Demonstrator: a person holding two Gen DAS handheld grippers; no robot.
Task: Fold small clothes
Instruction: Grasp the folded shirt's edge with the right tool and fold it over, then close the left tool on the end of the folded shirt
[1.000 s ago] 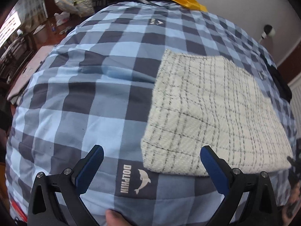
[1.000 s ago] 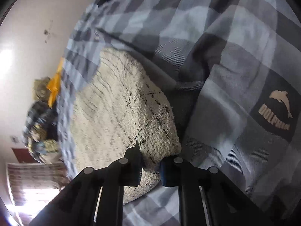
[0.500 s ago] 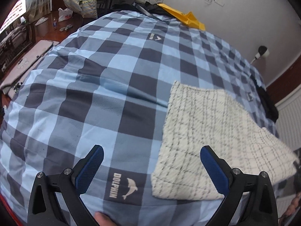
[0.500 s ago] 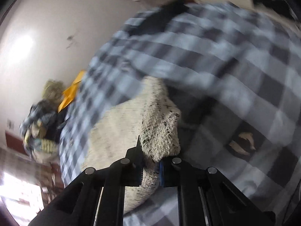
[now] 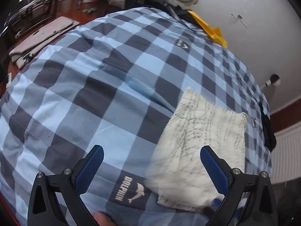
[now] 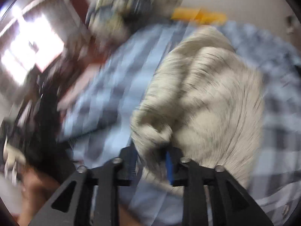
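My right tongs [image 6: 150, 162] have just been loosening around the cloth [image 6: 203, 101]; dropped early, the fold slumps. Left tongs [image 5: 150, 162] gape empty at six o'clock.

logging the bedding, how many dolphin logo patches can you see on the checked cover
2 clear: one DOLPHIN patch between the left gripper fingers, one far patch near the yellow thing. Others may be hidden.
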